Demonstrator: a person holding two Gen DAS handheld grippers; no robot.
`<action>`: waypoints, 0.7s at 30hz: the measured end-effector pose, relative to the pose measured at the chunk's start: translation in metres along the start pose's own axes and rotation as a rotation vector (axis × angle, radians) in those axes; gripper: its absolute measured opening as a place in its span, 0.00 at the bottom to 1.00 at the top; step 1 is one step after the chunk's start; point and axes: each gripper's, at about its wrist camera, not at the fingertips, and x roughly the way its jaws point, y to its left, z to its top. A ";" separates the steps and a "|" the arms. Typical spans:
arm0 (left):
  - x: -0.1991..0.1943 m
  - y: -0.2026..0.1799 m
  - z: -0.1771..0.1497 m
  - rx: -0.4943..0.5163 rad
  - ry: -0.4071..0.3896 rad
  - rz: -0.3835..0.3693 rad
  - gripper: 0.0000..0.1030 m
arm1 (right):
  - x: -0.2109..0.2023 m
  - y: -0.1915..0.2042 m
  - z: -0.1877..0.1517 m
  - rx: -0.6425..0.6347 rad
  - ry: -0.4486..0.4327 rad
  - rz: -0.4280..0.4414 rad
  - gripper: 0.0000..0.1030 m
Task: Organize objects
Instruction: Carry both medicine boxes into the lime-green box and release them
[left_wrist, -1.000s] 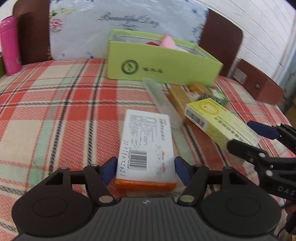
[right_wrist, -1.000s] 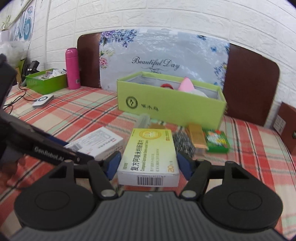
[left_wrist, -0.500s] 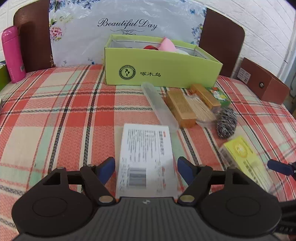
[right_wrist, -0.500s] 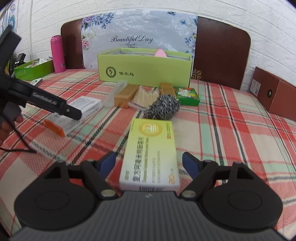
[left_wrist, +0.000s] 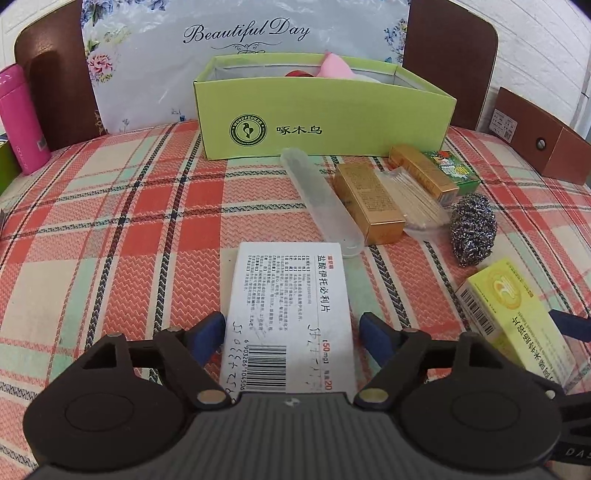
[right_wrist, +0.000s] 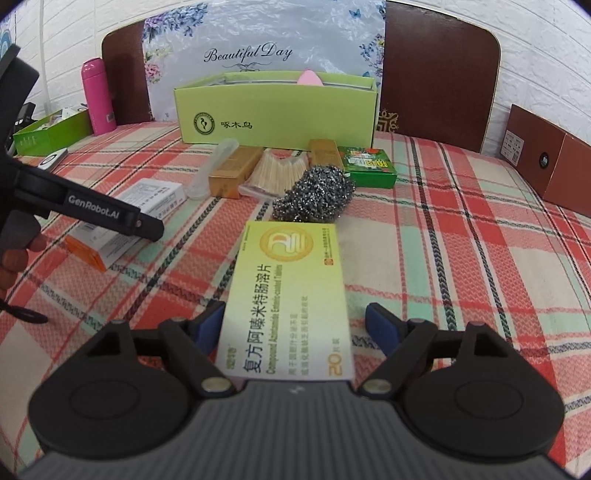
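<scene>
The left gripper (left_wrist: 291, 328), tilted downward, is opening, its pads clear of the white medicine box (left_wrist: 288, 317) lying flat on the plaid tablecloth (left_wrist: 147, 221). The right gripper (right_wrist: 295, 325), likewise tilted, stands apart around the yellow medicine box (right_wrist: 288, 295), which lies near the steel scourer (right_wrist: 314, 195).

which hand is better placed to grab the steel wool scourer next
Right, probably. The steel wool scourer lies straight ahead of the right hand-held gripper, just past the yellow box between its open jaws. From the left hand-held gripper, whose jaws are opening around the white box, it lies off to one side.
</scene>
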 end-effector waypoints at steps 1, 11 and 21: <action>0.000 0.000 0.000 0.001 -0.002 0.001 0.82 | 0.002 0.000 0.001 0.005 0.002 0.002 0.79; -0.008 0.002 -0.007 0.017 -0.028 -0.015 0.66 | 0.005 0.013 0.005 -0.008 -0.001 0.051 0.64; -0.048 0.014 0.016 -0.025 -0.138 -0.087 0.66 | -0.022 0.010 0.043 0.040 -0.087 0.200 0.63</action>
